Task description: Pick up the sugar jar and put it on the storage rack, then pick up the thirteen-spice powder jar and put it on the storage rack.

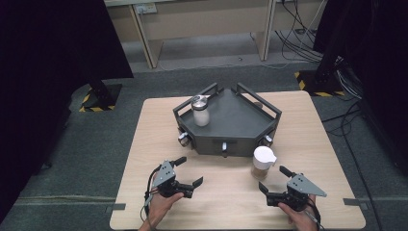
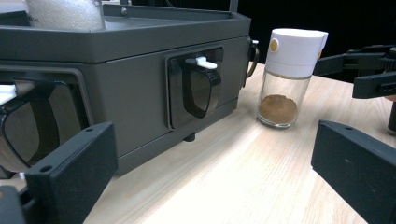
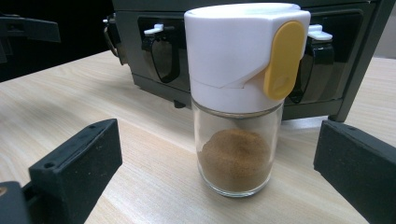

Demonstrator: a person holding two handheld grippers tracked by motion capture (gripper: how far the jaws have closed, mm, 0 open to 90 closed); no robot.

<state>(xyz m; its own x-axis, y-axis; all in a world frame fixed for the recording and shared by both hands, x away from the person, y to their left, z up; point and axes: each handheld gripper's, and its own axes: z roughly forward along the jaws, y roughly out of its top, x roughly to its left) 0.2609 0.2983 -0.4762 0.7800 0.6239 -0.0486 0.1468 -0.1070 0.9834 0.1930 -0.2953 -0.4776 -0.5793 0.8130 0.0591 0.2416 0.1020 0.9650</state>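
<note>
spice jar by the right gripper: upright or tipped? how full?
Upright. The spice jar stands on its glass base on the table, white cap on top. Brown powder fills roughly its lower third.

Both tools, left [image 1: 188, 172] and right [image 1: 272, 179], gape wide.

We find bare table [image 1: 226, 192] between our two grippers, while the dark rack [image 1: 231, 125] blocks the way ahead and the spice jar [image 3: 243, 102] stands upright just before the right gripper's [image 1: 272, 180] spread jaws.
</note>
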